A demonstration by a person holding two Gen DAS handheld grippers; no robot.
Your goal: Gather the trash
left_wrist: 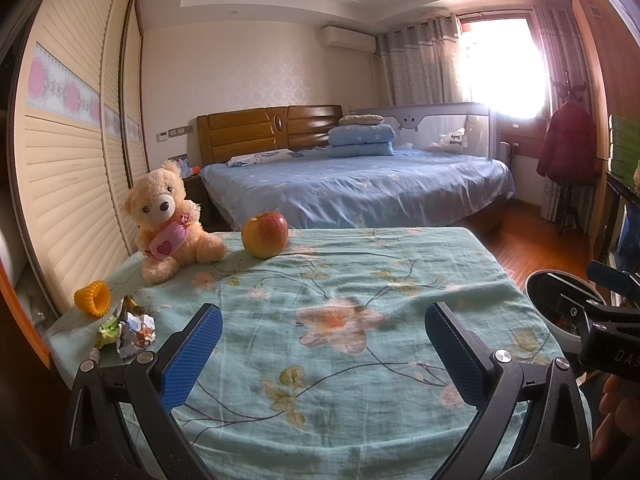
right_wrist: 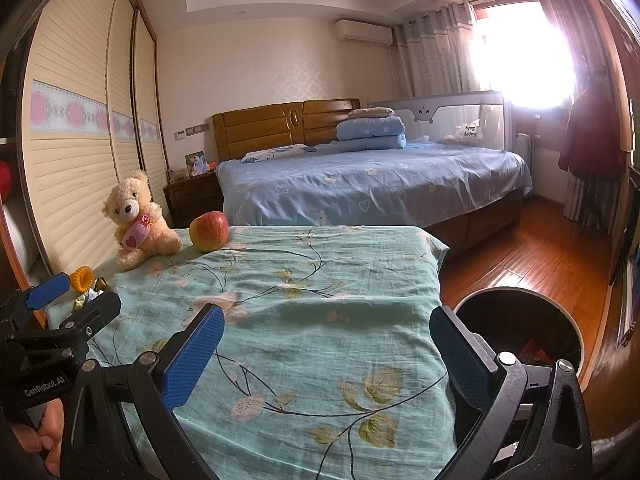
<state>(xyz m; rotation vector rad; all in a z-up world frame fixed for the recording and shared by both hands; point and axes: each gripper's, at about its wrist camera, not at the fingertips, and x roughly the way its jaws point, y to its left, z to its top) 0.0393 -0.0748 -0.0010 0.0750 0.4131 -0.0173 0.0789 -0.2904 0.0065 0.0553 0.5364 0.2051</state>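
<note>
Starting on the trash.

Lying crumpled: wrappers [left_wrist: 134, 330] at the table's [left_wrist: 360, 280] left edge, beside the yellow ring [left_wrist: 93, 297]. Hovering wide open and empty: left gripper [left_wrist: 322, 350], right gripper [right_wrist: 326, 354]. Waiting right, below: bin [right_wrist: 516, 320]. Probably needing next: swinging left, closing on wrappers.

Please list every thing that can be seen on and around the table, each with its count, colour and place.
teddy bear: one, cream, far left of the table
apple: one, red-yellow, right of the bear
hair tie: one, orange coil, left edge
crumpled wrappers: a small pile, white and green, near-left corner
tablecloth: one, mint floral, covers the table
trash bin: one, dark inside, on the floor right of the table
bed: one, blue sheet, behind
left gripper: open, empty
right gripper: open, empty
</note>
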